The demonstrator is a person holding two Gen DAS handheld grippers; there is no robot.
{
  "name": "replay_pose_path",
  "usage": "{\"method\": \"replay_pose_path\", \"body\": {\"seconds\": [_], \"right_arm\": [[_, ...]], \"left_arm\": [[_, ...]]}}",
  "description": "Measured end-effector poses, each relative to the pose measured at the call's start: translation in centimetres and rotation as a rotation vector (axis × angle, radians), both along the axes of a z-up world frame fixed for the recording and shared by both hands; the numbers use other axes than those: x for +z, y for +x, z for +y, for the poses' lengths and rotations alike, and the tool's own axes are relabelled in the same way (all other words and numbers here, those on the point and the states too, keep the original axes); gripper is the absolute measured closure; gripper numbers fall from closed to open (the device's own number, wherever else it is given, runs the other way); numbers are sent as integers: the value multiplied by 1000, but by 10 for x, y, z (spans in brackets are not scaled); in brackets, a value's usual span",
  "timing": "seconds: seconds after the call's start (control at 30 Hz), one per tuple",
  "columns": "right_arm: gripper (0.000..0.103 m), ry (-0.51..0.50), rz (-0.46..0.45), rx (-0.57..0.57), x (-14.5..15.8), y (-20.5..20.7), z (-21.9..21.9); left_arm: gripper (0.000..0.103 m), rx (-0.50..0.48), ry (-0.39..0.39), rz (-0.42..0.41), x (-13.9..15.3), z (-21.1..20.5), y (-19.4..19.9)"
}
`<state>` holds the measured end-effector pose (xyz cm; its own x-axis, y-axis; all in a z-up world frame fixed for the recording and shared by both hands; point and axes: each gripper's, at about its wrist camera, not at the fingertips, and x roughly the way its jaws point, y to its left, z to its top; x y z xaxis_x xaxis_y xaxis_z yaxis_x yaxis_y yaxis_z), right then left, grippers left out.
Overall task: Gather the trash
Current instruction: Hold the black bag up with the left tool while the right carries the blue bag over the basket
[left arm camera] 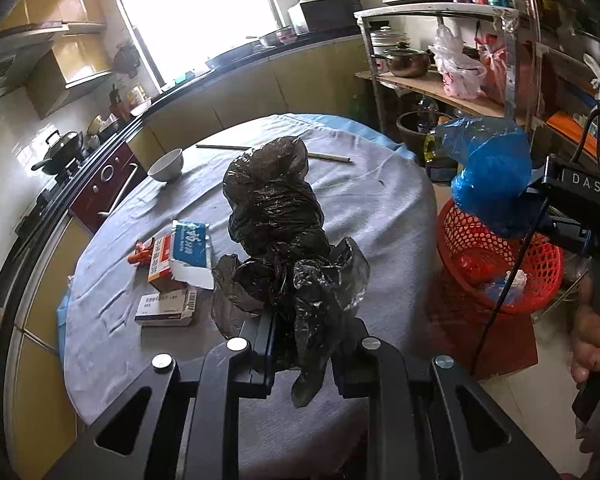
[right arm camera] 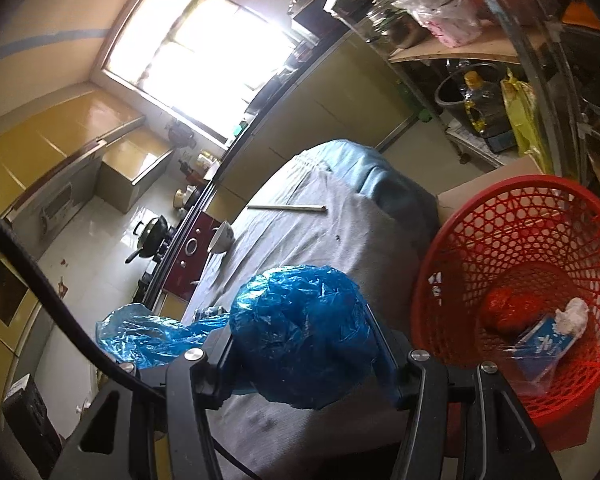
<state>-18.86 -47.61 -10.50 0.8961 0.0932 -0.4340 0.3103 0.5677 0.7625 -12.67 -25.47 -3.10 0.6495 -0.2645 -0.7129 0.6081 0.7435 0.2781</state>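
My left gripper (left arm camera: 306, 344) is shut on a crumpled black plastic bag (left arm camera: 276, 216) and holds it above the round table (left arm camera: 380, 208). My right gripper (right arm camera: 304, 364) is shut on a crumpled blue plastic bag (right arm camera: 300, 332); in the left wrist view that blue bag (left arm camera: 488, 176) hangs over the rim of the red mesh basket (left arm camera: 472, 248). The basket (right arm camera: 460, 280) stands beside the table at the right and holds a red wad, a white tissue and a blue packet. Medicine boxes (left arm camera: 168, 304), a blue-white packet (left arm camera: 190, 246) and an orange wrapper (left arm camera: 140, 256) lie on the table's left side.
A white bowl (left arm camera: 167, 165) and two chopsticks (left arm camera: 328, 156) lie on the table's far side. A metal shelf (left arm camera: 420, 80) with pots and bags stands behind the basket. The counter with a stove and wok (left arm camera: 60, 152) runs along the left.
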Motion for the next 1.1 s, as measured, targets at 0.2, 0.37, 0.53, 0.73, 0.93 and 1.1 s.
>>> {"method": "replay_pose_path", "body": {"seconds": [0.2, 0.37, 0.53, 0.73, 0.93, 1.1], "right_arm": [[44, 8, -1, -48, -1, -17, -13], [44, 14, -4, -84, 0, -28, -24], [44, 20, -8, -122, 2, -38, -34], [43, 18, -8, -145, 5, -41, -40], [43, 7, -14, -160, 9, -46, -41], [43, 1, -12, -178, 11, -51, -44]], "left_arm": [[80, -29, 9, -8, 1, -9, -5], [80, -51, 13, -15, 2, -15, -8], [80, -75, 19, -21, 2, -21, -12], [80, -85, 19, -20, 2, -21, -15], [80, -89, 22, -22, 3, -21, -16], [80, -97, 26, -22, 3, -24, -17]]}}
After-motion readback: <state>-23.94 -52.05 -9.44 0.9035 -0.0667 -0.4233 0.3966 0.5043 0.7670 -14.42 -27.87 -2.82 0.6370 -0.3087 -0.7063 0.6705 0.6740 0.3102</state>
